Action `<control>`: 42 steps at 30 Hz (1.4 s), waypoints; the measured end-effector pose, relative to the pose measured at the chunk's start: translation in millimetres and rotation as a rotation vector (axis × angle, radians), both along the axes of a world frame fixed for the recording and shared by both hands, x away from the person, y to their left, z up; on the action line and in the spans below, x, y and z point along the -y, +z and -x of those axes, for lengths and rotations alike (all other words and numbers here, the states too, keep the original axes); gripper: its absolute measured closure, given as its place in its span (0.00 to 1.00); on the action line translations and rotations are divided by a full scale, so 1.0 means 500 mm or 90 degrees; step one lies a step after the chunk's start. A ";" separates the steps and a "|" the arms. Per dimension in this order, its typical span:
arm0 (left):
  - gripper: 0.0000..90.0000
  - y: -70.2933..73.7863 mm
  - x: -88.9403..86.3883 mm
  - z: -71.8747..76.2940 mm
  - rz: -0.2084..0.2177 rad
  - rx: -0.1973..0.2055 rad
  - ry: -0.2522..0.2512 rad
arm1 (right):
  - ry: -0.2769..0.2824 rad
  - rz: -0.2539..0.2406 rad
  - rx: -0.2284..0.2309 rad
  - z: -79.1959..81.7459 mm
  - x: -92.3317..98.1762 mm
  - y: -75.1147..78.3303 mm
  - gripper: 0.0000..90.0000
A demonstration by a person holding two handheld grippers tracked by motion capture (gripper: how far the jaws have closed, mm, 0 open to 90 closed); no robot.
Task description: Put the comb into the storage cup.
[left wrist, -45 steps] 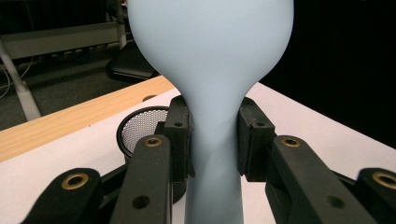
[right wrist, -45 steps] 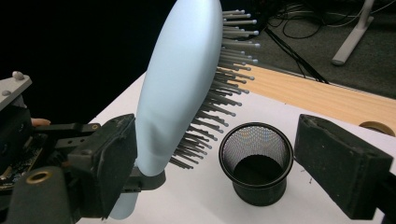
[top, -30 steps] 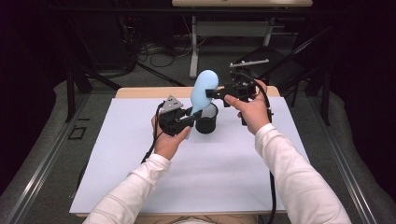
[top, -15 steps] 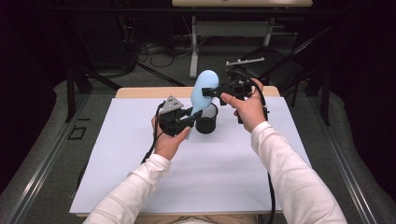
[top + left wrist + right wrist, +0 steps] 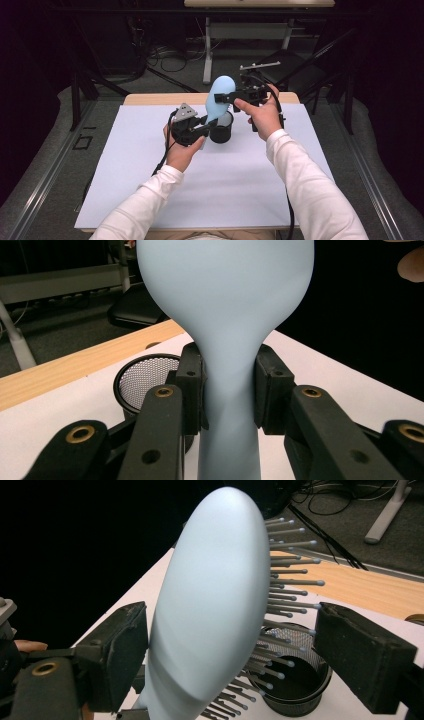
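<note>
Handle-down, the pale blue plastic hairbrush (image 5: 218, 97) stands over the black mesh cup (image 5: 222, 131); left gripper (image 5: 229, 390) clamps its neck, right gripper (image 5: 260, 655) straddles its head, jaws apart.

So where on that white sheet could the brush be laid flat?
The white sheet lies bare left of the left gripper, and between the forearms toward the near edge. It is crowded mid-far, where the hairbrush, mesh cup and right gripper meet.
</note>
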State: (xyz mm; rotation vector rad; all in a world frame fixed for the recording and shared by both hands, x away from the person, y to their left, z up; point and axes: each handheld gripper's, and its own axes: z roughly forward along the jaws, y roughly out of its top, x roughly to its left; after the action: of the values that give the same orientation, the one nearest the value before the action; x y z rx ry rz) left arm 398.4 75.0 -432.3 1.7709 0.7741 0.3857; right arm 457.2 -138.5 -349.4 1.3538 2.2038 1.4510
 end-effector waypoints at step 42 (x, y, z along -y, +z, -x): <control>0.78 -0.006 0.006 0.002 0.001 -0.002 -0.009 | 0.020 -0.073 0.008 -0.009 0.004 -0.006 0.40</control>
State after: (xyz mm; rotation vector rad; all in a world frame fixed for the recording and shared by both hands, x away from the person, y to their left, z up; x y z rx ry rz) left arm 397.5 72.0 -435.3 1.7749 0.7641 0.3732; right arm 461.9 -140.7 -352.5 1.3464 2.1742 1.6148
